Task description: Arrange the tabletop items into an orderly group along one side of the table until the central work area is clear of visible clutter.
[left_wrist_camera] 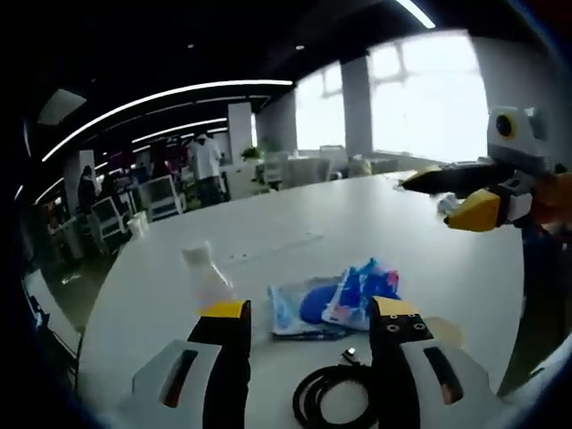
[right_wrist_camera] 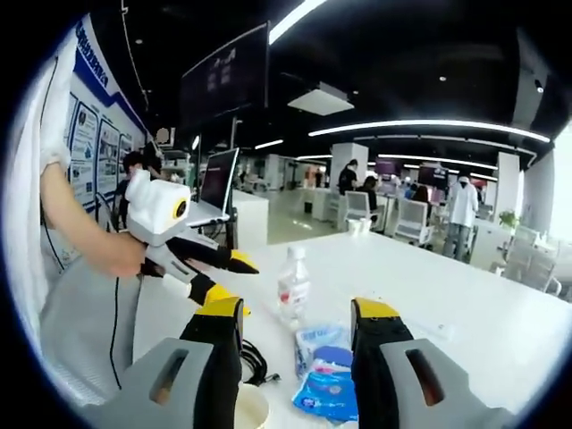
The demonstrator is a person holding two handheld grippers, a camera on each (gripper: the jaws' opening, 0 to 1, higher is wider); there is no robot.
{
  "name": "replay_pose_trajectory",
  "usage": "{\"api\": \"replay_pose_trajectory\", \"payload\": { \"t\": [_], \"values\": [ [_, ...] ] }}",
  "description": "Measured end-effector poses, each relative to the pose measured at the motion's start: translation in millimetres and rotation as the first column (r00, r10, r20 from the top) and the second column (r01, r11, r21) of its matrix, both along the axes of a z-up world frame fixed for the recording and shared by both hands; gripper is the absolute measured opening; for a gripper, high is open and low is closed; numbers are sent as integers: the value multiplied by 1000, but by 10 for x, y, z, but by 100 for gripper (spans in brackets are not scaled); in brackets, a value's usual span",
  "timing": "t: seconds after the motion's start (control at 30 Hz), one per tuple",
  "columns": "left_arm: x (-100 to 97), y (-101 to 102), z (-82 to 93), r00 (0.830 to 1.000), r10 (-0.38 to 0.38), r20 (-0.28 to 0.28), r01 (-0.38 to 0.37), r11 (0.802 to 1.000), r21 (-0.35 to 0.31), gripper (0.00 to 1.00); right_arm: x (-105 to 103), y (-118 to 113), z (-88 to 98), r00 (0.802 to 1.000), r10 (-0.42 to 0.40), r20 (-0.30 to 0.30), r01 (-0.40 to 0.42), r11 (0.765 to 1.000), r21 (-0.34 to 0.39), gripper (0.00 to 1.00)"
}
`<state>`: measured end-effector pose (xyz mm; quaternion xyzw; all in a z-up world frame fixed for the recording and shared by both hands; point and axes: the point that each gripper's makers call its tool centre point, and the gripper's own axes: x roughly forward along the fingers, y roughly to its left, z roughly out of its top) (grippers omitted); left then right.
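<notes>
On the white table lie two blue-and-white packets, a coiled black cable and a small clear bottle with a white cap. My left gripper stands open above the cable and packets, with nothing between its jaws. My right gripper comes in from the right, open and above the table. In the right gripper view, my right gripper is open over the packets, with the bottle just beyond. To the left, the left gripper hangs open above the cable.
A pale round cup rim sits near the cable, seen also as a beige disc. The person's arm holds the left gripper. A monitor stands on a desk behind. Office chairs and people fill the background.
</notes>
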<state>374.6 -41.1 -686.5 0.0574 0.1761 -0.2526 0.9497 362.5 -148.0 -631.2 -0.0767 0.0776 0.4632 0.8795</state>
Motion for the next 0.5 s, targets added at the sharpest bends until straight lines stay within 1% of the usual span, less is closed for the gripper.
{"api": "replay_pose_trajectory", "payload": {
  "t": [0.07,0.13,0.3,0.47,0.5],
  "values": [
    [15,-33,-23,1000,5,-19,-5,1000,-20,47,43,-53,-24,1000,-3,-3,3,1000,-11,45],
    [20,-77,-53,999,3,-37,-4,1000,-25,47,93,-122,-44,1000,-16,-7,16,1000,-12,45],
    [23,-174,-119,998,-13,-66,11,1000,-17,48,194,-268,-153,998,-48,-29,47,999,-18,45],
    [47,-233,-237,993,-11,-121,8,1000,-26,47,256,-366,-278,996,-65,-55,63,998,-30,45],
    [48,-259,-280,990,-13,-142,9,1000,-29,47,283,-405,-313,995,-74,-64,73,997,-30,44]
  ]
}}
